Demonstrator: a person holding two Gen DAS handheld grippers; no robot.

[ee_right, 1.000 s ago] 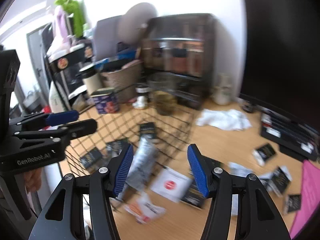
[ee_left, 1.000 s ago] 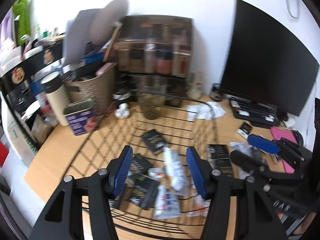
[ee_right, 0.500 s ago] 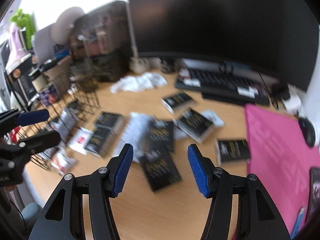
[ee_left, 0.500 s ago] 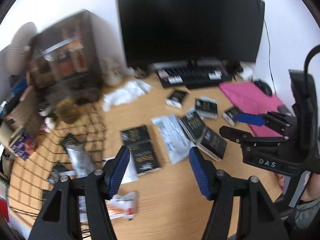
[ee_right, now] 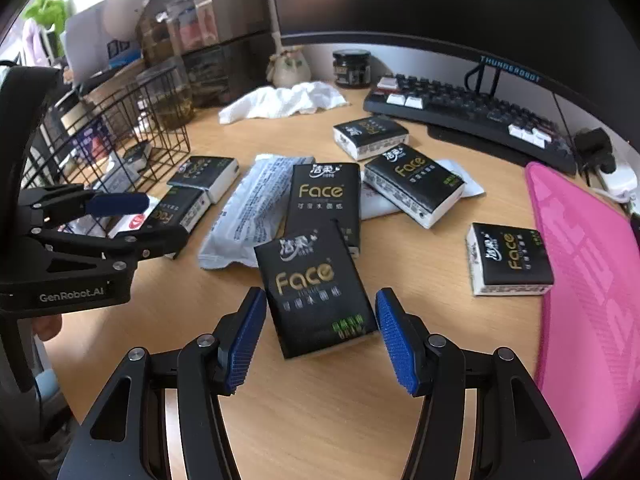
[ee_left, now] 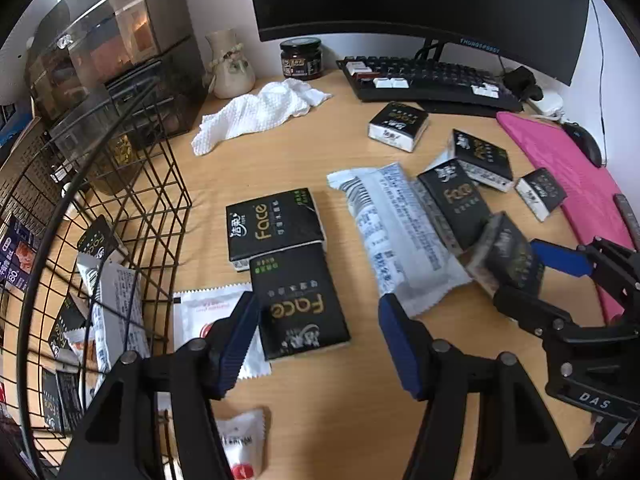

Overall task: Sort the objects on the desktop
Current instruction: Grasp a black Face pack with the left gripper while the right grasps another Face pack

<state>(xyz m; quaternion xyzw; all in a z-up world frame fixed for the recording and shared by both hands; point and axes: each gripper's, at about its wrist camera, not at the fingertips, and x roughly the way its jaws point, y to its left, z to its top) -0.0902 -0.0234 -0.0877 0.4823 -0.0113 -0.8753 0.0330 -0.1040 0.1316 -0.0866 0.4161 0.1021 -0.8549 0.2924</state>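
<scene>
Grippers both apart (nothing clamped): left gripper, right gripper over tissue packs.

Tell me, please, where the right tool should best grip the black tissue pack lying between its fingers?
Probably across the two long edges of the black tissue pack, coming down from above: it lies flat, lengthwise between the open right tool, and looks narrow enough to fit.

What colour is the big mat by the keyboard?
Bright pink mat, clearest in the right wrist view.
</scene>
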